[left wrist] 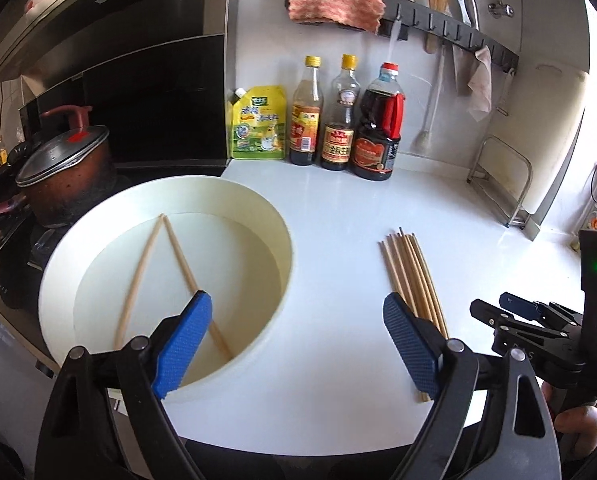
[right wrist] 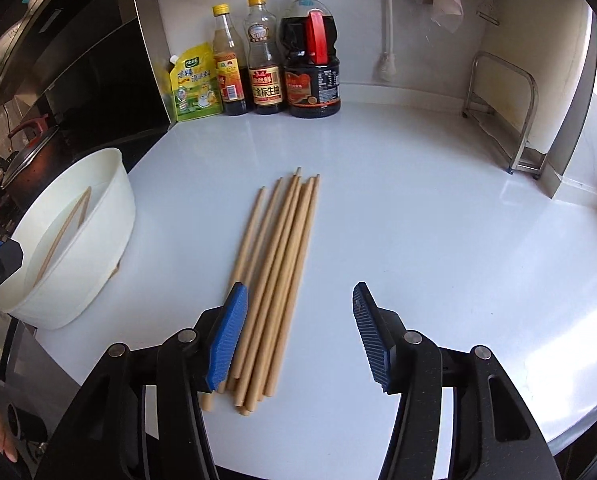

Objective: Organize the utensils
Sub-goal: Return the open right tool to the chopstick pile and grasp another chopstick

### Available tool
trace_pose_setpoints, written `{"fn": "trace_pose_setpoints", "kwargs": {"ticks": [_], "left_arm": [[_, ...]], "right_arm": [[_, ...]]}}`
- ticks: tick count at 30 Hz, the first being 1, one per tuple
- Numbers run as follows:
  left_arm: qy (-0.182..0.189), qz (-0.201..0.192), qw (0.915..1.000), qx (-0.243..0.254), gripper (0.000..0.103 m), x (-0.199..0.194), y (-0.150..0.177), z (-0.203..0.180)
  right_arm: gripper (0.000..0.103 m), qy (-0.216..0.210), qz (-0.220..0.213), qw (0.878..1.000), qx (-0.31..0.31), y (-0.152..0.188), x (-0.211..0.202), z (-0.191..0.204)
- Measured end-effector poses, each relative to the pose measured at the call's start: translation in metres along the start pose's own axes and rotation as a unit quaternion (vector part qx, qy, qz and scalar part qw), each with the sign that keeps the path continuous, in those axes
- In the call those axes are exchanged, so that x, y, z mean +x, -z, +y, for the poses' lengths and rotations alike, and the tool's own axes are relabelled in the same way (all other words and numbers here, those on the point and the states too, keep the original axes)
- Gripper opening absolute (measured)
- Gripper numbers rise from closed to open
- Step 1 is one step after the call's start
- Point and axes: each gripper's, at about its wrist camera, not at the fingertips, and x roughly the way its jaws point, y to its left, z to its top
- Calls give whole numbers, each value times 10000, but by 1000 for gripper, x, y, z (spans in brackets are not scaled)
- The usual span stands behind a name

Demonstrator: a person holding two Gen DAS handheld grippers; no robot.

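Hovering over the white bowl (left wrist: 166, 280), the left gripper (left wrist: 298, 344) gapes empty; two chopsticks (left wrist: 178, 264) lie inside. From the right wrist, the right gripper (right wrist: 298, 336) stands open, empty, above the chopstick bundle (right wrist: 274, 276) on the worktop (right wrist: 438, 240).

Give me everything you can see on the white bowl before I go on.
The white bowl is round, with tall plain walls and a flat base; it looks like plastic or paper. It stands upright at the counter's left edge, beside the stove. Two wooden chopsticks lie inside, tips meeting at the far wall and spreading toward the near side. It holds nothing else. The left gripper hangs open over its near rim, not touching it.
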Motion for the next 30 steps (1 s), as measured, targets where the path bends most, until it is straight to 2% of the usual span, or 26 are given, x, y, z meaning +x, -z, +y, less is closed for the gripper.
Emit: {"fn": "trace_pose_setpoints", "kwargs": {"ticks": [3,11,20,30], "left_arm": [[98,136,9998,53,90,12,4,-19],[-28,508,9984,234,90,48,22,-52],[-183,788,9967,-41,90,76,28,-53],[-292,978,9948,30,90,89,29,-60]], "right_arm": [[53,-17,125,9999,-19,0,16,-10],[53,-84,391,9992,-20,-13,54,-17],[53,34,468,9989,-65,-15,71,-19],[53,98,561,9979,-314,-15,76,-13]]}}
